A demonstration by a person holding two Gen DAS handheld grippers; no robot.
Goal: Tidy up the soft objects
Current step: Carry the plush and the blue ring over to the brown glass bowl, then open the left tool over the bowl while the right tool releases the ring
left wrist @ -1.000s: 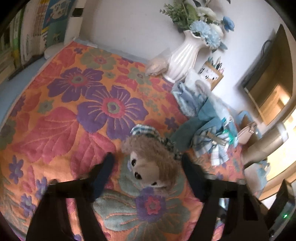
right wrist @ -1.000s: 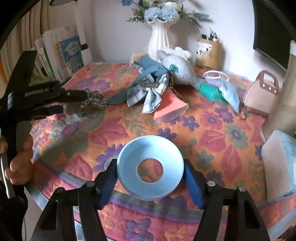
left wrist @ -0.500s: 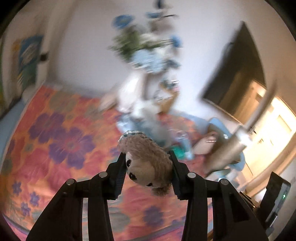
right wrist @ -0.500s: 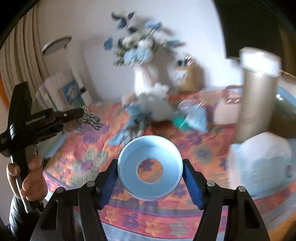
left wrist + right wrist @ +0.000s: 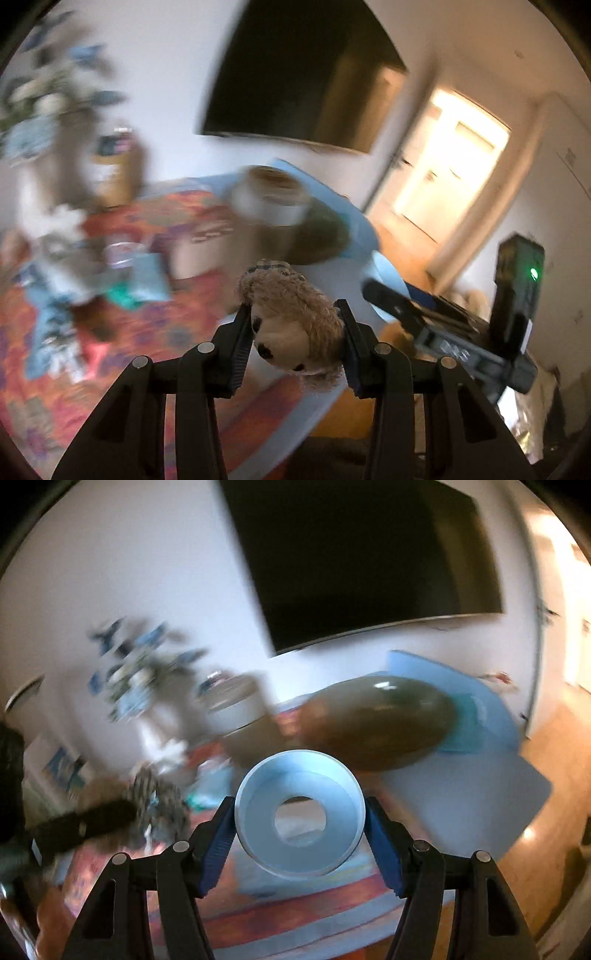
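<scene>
Left tool [image 5: 295, 328] clamped narrow on a tan plush toy [image 5: 295, 325], pads pressing its head from both sides, face turned down and forward, a checked bit of cloth just showing behind the crown. Carried in the air, clear of the floral-clothed counter [image 5: 166, 325], which sits blurred below and to the left. Long axis of the toy hard to judge: only the head shows between the pads, the body hidden behind.

Right tool [image 5: 300, 830] set fairly wide around a pale blue ring-shaped holder [image 5: 299, 812], rim gripped at left and right, open mouth facing forward, central hole showing through to the counter [image 5: 295, 904] beyond. Likewise held aloft above the counter's near edge.

Key relation: toy and holder side by side in the air, toy to the left of the holder. From the right wrist view, left tool [image 5: 85, 827] visible low at the left edge with the toy's checked and furry bulk [image 5: 155, 808] just beyond its tip, near the holder's left rim but apart from it. From the left wrist view, right tool [image 5: 443, 332] reaching in from the right, the holder's pale rim [image 5: 388, 280] just behind and right of the toy.

Probable next step: bringing the toy rightward and into the holder's mouth, head or body first unclear. Left tool nearer to the toy, naturally; right tool steadying the receptacle. Heavy motion blur on everything else.
</scene>
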